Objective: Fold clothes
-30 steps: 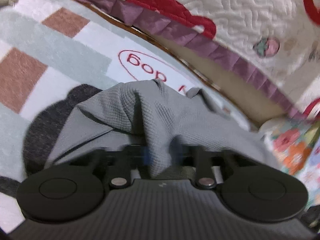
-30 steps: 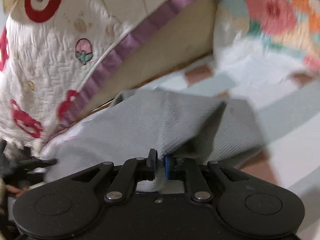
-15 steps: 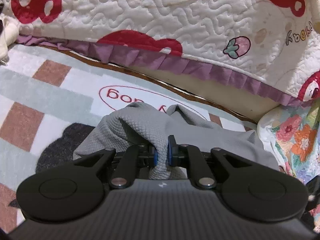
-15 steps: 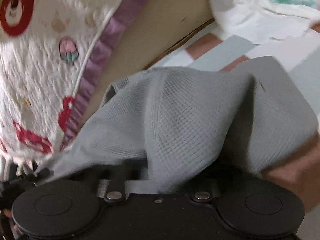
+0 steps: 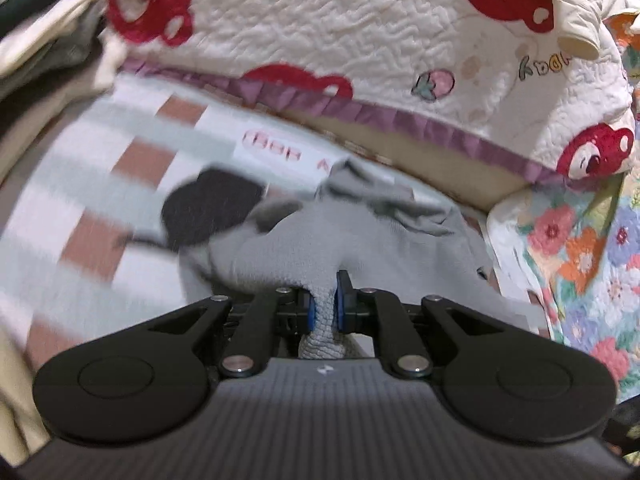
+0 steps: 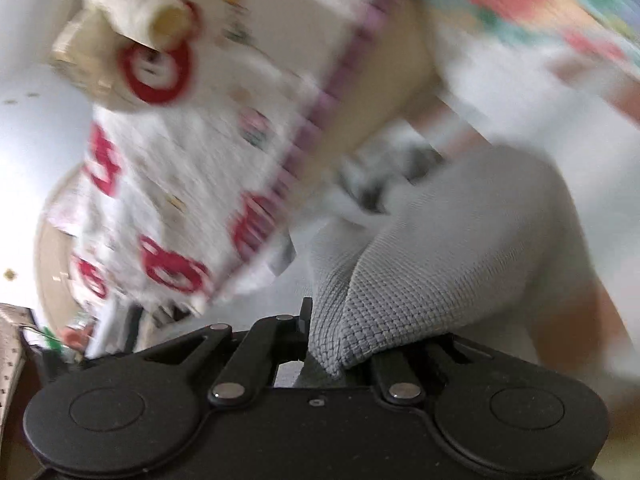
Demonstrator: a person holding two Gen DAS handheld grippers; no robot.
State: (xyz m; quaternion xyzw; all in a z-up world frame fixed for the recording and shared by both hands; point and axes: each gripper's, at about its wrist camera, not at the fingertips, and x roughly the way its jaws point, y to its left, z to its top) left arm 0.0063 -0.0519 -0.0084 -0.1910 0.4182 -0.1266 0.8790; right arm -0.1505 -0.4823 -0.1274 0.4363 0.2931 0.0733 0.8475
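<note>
A grey waffle-knit garment (image 5: 360, 240) hangs bunched over a checked rug (image 5: 92, 184). My left gripper (image 5: 324, 308) is shut on a fold of it, with grey cloth pinched between the blue pads. In the right wrist view the same garment (image 6: 440, 248) drapes over my right gripper (image 6: 336, 344). The right jaws are closed on a thick fold, and the cloth hides the right finger. Both views are blurred by motion.
A white quilt with red bears and a purple frill (image 5: 360, 40) hangs over a bed edge behind the rug; it also shows in the right wrist view (image 6: 180, 184). A floral blanket (image 5: 580, 248) lies at the right. Stacked clothes (image 5: 40, 40) sit at the far left.
Both grippers have lifted and pulled back with the grey garment, so more of the bed quilt shows. The right view has tilted strongly. Both stay closed on the cloth.
</note>
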